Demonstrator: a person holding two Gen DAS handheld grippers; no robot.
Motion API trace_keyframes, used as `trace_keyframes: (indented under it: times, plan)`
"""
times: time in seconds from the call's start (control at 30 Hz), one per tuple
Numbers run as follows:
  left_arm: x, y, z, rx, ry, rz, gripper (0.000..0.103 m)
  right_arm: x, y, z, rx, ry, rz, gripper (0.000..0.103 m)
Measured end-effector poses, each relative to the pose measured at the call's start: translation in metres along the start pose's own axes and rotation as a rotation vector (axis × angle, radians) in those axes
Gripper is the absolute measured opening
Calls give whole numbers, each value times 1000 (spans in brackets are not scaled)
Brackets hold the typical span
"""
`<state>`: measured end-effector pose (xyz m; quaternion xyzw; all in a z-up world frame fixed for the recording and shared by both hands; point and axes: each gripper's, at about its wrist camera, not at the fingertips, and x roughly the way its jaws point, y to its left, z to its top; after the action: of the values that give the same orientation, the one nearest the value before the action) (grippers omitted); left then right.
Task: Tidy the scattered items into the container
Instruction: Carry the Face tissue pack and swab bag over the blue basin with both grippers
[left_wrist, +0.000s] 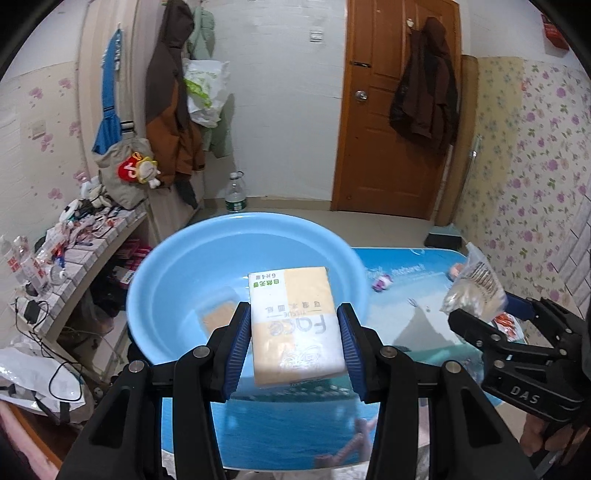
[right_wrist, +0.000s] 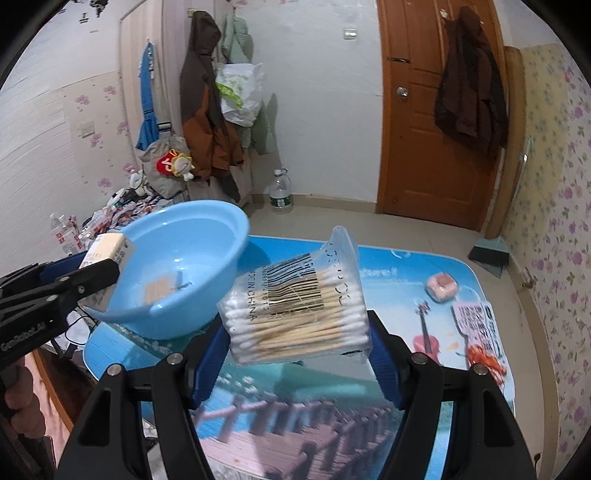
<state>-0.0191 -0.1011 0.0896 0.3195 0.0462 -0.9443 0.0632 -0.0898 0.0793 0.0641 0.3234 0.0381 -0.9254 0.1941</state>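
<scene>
Here, in the left wrist view, the left gripper (left_wrist: 293, 343) clamps a tissue pack (left_wrist: 293, 326) at lower centre, held over the near rim of the blue basin (left_wrist: 166, 273), while at the right edge the right gripper (left_wrist: 480, 314) pinches a bag of cotton swabs (left_wrist: 474, 288) above the table (left_wrist: 406, 314). In the right wrist view, that gripper (right_wrist: 295, 343) grips the swab bag (right_wrist: 295, 314) at centre, the basin (right_wrist: 221, 236) sits left of it holding a small orange pad (right_wrist: 157, 290), and a pink packet (right_wrist: 441, 286) and a printed packet (right_wrist: 478, 332) lie on the table at right.
</scene>
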Motion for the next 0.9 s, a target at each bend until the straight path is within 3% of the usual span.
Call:
trace_keyframes:
  times: [0.5,0.9]
  plan:
    - [15,61,11,-39,7,58,45,35,83,37,-90,-8,93,72]
    - [51,80,7,-40,66,60,45,74,111,47,-109,28,106,72]
